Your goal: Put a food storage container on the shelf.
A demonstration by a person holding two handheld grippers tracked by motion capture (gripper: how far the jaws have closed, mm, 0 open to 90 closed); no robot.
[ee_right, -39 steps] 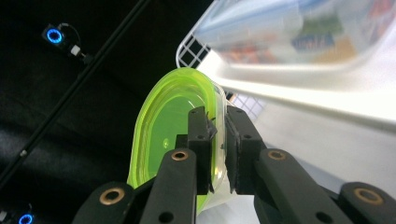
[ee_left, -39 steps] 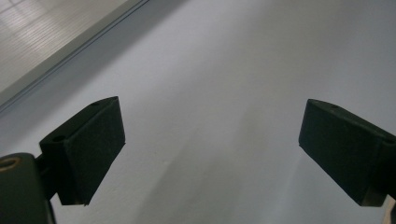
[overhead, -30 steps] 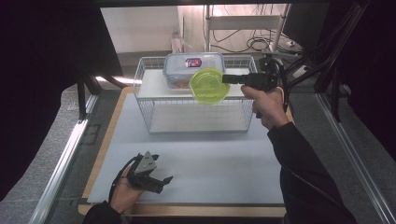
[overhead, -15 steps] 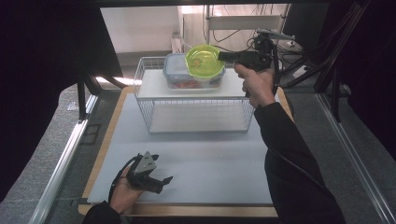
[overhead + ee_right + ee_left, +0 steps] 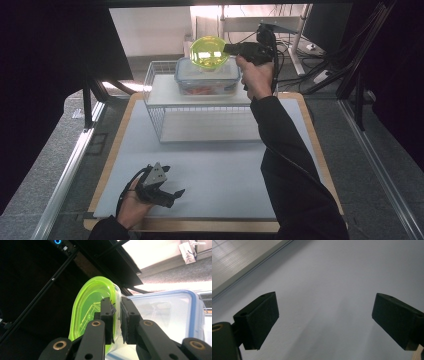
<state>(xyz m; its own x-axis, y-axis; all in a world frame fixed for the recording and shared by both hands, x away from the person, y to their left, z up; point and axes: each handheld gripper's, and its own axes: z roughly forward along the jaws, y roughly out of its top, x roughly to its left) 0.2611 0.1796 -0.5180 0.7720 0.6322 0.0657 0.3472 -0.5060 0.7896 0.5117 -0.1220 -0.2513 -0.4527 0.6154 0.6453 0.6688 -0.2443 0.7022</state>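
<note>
A translucent yellow-green bowl (image 5: pixel 208 51) hangs in the air just above a clear lidded container (image 5: pixel 207 77) with a blue-rimmed lid, which stands on top of a white wire rack (image 5: pixel 200 100). My right gripper (image 5: pixel 227 49) is shut on the bowl's rim; in the right gripper view the jaws pinch the bowl wall (image 5: pixel 92 302) at my right gripper (image 5: pixel 117 320), with the container lid (image 5: pixel 170 315) behind. My left gripper (image 5: pixel 167 196) rests low at the front left of the table, open, and in the left gripper view my left gripper (image 5: pixel 325 322) has nothing between its pads.
The rack sits on a pale grey mat (image 5: pixel 220 170) over a wooden table (image 5: pixel 320 150). Something red shows inside the container. Dark frame posts (image 5: pixel 357 75) and cables (image 5: pixel 305 55) stand beyond the table's back right.
My right gripper has carried the bowl from the rack's right front up and leftward, to above the lidded container. The left gripper has stayed put.
</note>
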